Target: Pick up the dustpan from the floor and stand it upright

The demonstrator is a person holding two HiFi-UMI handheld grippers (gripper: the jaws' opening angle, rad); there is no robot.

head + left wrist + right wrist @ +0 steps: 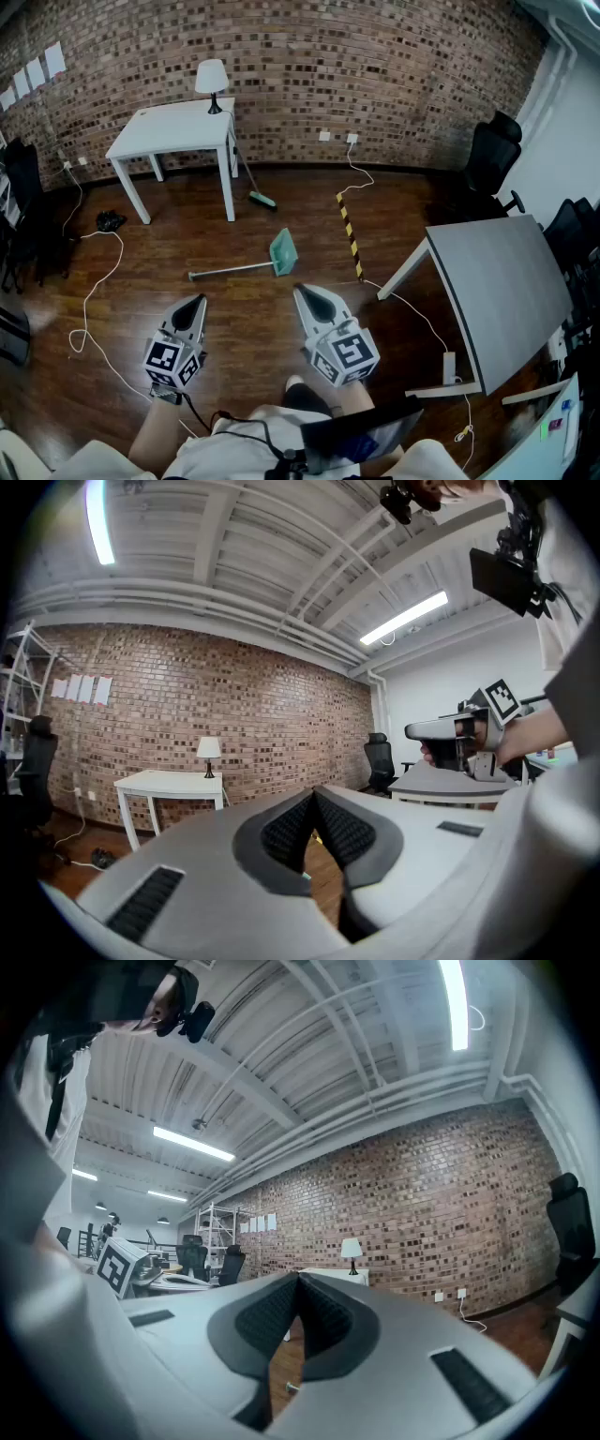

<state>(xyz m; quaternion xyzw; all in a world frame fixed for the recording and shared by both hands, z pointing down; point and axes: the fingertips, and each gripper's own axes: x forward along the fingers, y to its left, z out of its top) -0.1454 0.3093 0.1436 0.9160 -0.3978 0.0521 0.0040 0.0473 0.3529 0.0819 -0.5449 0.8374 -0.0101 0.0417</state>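
A: What kind of room is this?

B: It is an office room with a red-brown brick wall point(375, 66) and a dark wooden floor point(141, 281). A white table point(178, 131) stands against that wall, and a small white lamp point(212, 80) stands at its back edge.

A: Where is the dustpan?

B: The green dustpan point(284, 251) lies flat on the floor. It is in front of the white table, a little to the table's right, on the person's side. Its long handle point(230, 271) also lies on the boards and ends straight in front of the table.

A: What else is around the table?

B: A broom point(255, 187) stands slanted at the table's right end, with its green head on the floor. Further right of the table, a yellow-and-black striped strip point(350, 234) runs over the boards. Well to the right are a grey table point(506, 281) and a black office chair point(487, 155). In front of the table's left end, a white cable point(89, 300) winds over the floor.

A: And the grippers?

B: Both are in the air, farther from the white table than the dustpan and apart from it. The left gripper point(199, 300) has its jaws pressed together with nothing between them. The right gripper point(302, 292) is the same, closed and empty.
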